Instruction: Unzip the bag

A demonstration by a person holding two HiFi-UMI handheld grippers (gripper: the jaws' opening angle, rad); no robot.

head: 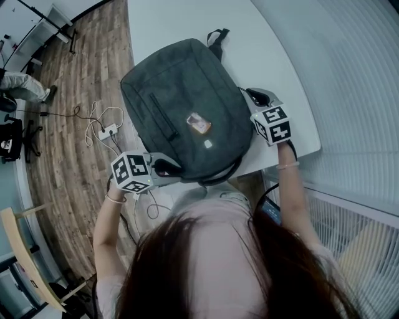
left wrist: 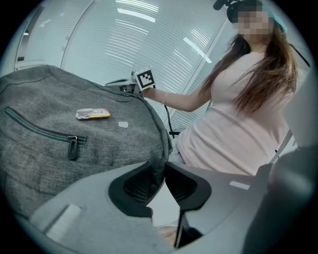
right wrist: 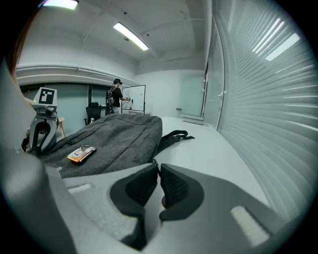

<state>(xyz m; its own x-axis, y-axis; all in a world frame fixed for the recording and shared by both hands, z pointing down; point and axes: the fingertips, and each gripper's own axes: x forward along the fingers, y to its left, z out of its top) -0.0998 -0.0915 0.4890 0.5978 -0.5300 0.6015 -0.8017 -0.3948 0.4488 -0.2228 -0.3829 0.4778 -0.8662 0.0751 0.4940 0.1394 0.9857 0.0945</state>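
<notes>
White table point(head: 187, 19) under grey bag point(head: 181, 93) — wood floor point(head: 81, 75), ribbed wall point(head: 355, 75).

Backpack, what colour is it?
Dark grey. The backpack shows best in the head view.

White surface point(head: 187, 19) with a rounded right edge, running far from the viewer. On top of the bag point(head: 181, 93), a small flat orange and white packet point(head: 199, 123). To the left, wooden floor point(head: 75, 81), and on it a white power strip point(head: 108, 131) with thin white cables point(head: 93, 115) looping around. Further left, a black office chair point(head: 12, 140). At far left, trouser legs of another person point(head: 25, 87). At near left, a pale wooden piece of furniture point(head: 28, 258), cut off by the edge. To the right, a white slatted wall point(head: 355, 68). Far in the room, a standing person point(right wrist: 117, 96) at a whiteboard point(right wrist: 135, 98), under a long ceiling light point(right wrist: 131, 35).
</notes>
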